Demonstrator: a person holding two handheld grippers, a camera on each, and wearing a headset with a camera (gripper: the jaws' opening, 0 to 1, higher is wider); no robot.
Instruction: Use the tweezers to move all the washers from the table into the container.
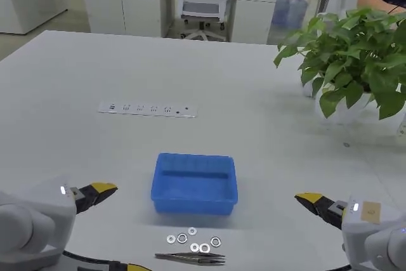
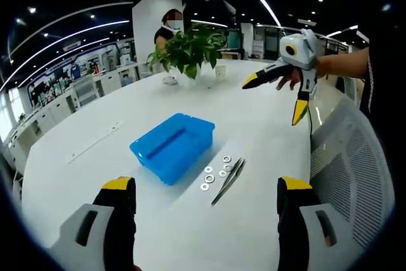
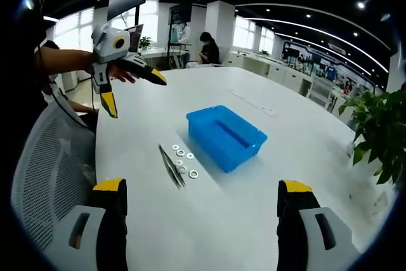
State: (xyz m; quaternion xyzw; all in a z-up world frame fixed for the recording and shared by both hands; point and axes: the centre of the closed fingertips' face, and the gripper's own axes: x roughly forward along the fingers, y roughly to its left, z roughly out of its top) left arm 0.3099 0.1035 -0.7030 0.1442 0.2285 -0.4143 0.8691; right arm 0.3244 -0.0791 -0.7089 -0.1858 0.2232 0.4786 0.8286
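Nearest the person, at 6 o'clock in the head view, the tweezers [image 1: 190, 257] lie flat on the white table [image 1: 76, 74], their long axis running from 9 to 3 o'clock. The 3 o'clock end looks split into two prongs, so the joined end seems to point to 9 o'clock, though it is too small to be sure. Just beside them at 12 o'clock sit the washers [image 1: 204, 248], six in a loose cluster, all on the table and none in the container.

Flanking these, the left gripper [image 2: 206, 185] hangs at 9 o'clock of the tweezers and the right gripper [image 3: 202, 186] at 3 o'clock. Both are above the table with jaws spread wide and nothing between them. In the head view the left gripper's lower jaw tip sits near the 9 o'clock end of the tweezers, while the right gripper is well apart, so the left looks the nearer. Picking up the tweezers probably calls for that gripper to turn so its jaws close across the narrow width rather than along the length.

Farther off, at 12 o'clock of the washers, the blue container [image 1: 194, 182] stands open and looks empty. Beyond it a power strip [image 1: 147, 109] lies at 11 o'clock and a potted plant [image 1: 355, 61] stands at 2 o'clock.
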